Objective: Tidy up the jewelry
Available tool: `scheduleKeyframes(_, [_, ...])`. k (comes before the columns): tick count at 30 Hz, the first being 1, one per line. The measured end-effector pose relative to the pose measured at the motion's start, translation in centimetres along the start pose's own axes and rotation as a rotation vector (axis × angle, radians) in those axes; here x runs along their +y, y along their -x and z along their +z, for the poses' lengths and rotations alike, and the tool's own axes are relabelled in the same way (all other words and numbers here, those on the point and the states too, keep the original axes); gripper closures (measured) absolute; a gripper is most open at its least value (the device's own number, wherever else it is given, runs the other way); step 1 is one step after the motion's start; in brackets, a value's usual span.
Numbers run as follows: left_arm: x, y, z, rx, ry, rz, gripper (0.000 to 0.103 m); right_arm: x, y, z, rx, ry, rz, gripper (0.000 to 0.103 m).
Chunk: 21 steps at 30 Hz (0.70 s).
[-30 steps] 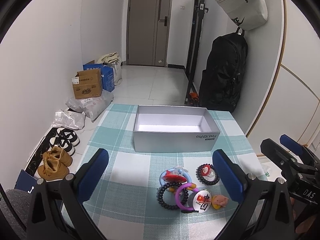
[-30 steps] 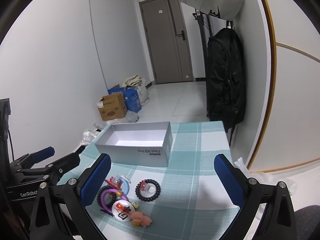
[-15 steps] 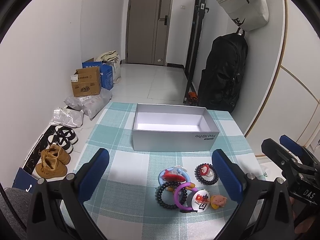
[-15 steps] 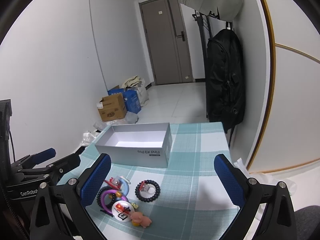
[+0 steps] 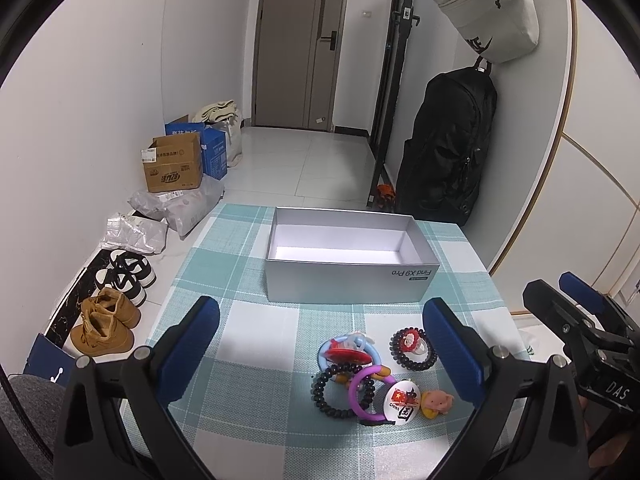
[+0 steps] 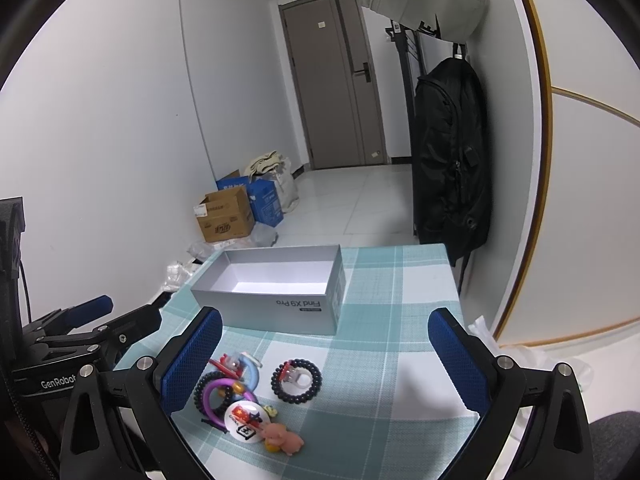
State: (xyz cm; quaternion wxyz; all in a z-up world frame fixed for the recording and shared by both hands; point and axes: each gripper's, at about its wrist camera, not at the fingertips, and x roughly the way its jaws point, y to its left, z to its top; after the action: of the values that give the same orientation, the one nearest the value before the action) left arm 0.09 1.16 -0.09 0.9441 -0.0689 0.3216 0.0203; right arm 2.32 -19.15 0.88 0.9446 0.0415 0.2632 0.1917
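An empty grey box (image 5: 352,276) (image 6: 276,304) stands on the checked tablecloth. In front of it lies a small heap of jewelry: a black bead bracelet with a red charm (image 5: 411,349) (image 6: 296,379), a purple ring (image 5: 366,394) (image 6: 219,394), a black coil band (image 5: 332,395), a blue ring with a red piece (image 5: 348,354) (image 6: 236,365), a round white badge (image 5: 401,401) (image 6: 244,420) and a pink pig charm (image 5: 438,401) (image 6: 282,438). My left gripper (image 5: 320,340) is open and empty above the heap. My right gripper (image 6: 326,356) is open and empty, also above it.
The table's right edge is near a white wall and a black backpack (image 5: 448,148). Shoes (image 5: 106,326), bags and cardboard boxes (image 5: 174,166) lie on the floor to the left. A closed door (image 5: 296,44) is at the far end.
Both grippers have drifted back slightly; the box and jewelry sit a little lower in view. Nothing was taken hold of.
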Motion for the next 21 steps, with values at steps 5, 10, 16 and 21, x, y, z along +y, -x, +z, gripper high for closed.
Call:
scheduleKeyframes(5, [0.0,0.0,0.0,-0.001,-0.001,0.001,0.004,0.1,0.0,0.0,0.003,0.006,0.003,0.000])
scheduleKeyframes(10, [0.0,0.0,0.0,0.001,-0.001,-0.001,0.004,0.2,-0.1,0.0,0.011,0.013,0.006,0.000])
scheduleKeyframes(16, [0.2,-0.3,-0.2,0.016,-0.002,-0.003,0.004,0.5,-1.3,-0.5,0.078,0.040,0.034,0.000])
scheduleKeyframes(21, [1.1,-1.0,-0.5,0.055,0.010,0.021,0.004,0.6,-3.2,-1.6,0.188,0.067,0.065,0.000])
